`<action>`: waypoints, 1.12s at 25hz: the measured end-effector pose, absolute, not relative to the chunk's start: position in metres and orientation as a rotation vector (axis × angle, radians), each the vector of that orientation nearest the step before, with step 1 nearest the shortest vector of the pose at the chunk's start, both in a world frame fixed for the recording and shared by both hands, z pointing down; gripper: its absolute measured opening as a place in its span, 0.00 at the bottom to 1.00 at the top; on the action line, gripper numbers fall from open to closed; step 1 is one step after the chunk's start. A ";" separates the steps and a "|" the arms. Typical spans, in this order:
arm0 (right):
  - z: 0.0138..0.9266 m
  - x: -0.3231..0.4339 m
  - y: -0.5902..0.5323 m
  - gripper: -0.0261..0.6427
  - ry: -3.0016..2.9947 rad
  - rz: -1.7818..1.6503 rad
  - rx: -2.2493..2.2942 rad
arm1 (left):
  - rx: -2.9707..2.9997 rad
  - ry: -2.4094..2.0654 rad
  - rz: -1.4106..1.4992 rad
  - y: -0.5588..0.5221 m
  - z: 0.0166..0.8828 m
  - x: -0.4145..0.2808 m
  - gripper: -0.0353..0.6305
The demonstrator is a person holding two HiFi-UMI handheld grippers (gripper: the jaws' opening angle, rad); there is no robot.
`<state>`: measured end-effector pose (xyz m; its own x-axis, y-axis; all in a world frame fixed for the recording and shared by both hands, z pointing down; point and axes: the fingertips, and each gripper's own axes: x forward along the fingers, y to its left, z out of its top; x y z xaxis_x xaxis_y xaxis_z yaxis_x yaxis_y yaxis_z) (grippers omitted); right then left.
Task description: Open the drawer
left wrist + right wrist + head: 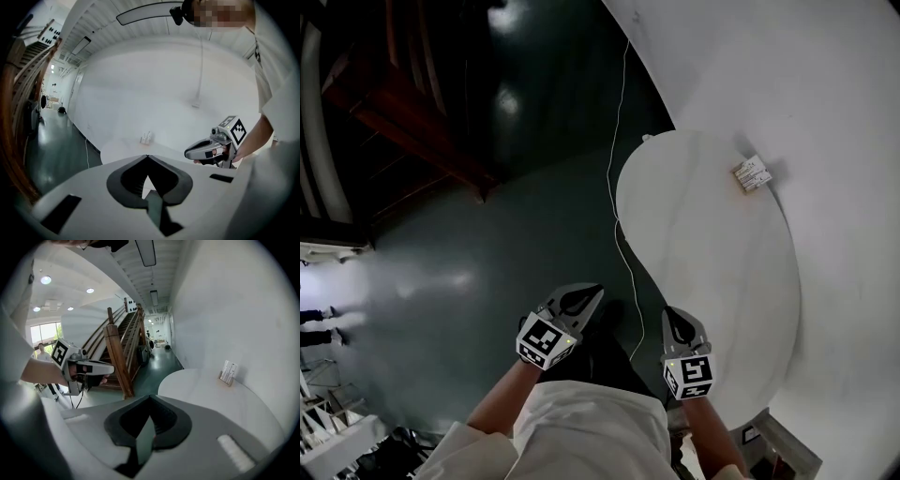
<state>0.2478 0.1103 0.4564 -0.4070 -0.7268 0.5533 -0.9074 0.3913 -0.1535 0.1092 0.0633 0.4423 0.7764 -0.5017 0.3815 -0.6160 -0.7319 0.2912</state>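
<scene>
No drawer shows in any view. My left gripper [596, 291] hangs over the dark floor, just left of a white rounded table top [703, 244]. Its jaws [147, 156] meet at the tips with nothing between them. My right gripper [671, 313] is beside it at the table's near edge, and its jaws [150, 396] are also closed on nothing. Each gripper is visible from the other: the right gripper [188, 153] in the left gripper view, the left gripper [111, 367] in the right gripper view. A person's sleeved arms hold both.
A small card stand [752, 174] sits at the table's far side against the white wall. A thin white cable [617, 169] runs across the dark green floor. A wooden staircase [412, 103] rises at the far left, with a person [43, 350] standing in the distance.
</scene>
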 end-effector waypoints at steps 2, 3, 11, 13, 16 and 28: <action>0.467 0.244 0.104 0.06 -2.256 0.628 1.383 | 2.541 -0.867 0.381 0.057 0.453 0.108 0.06; 0.472 0.242 0.102 0.06 -2.254 0.628 1.371 | 2.527 -0.876 0.373 0.054 0.458 0.106 0.06; 0.516 0.221 0.077 0.06 -2.210 0.644 1.315 | 2.481 -0.858 0.347 0.026 0.508 0.097 0.06; 0.527 0.218 0.068 0.06 -2.196 0.641 1.310 | 2.477 -0.837 0.325 0.017 0.525 0.099 0.06; 0.543 0.211 0.057 0.06 -2.180 0.634 1.304 | 2.498 -0.808 0.348 0.005 0.553 0.104 0.06; 0.619 0.178 0.041 0.06 -2.082 0.755 1.290 | 2.591 -0.682 0.440 -0.037 0.659 0.114 0.06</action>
<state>0.1780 0.0414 0.6190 -0.3721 -0.5901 0.7164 -0.9122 0.3750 -0.1649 0.1143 -0.0372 0.6594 0.8294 -0.3905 0.3996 -0.5248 -0.7899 0.3172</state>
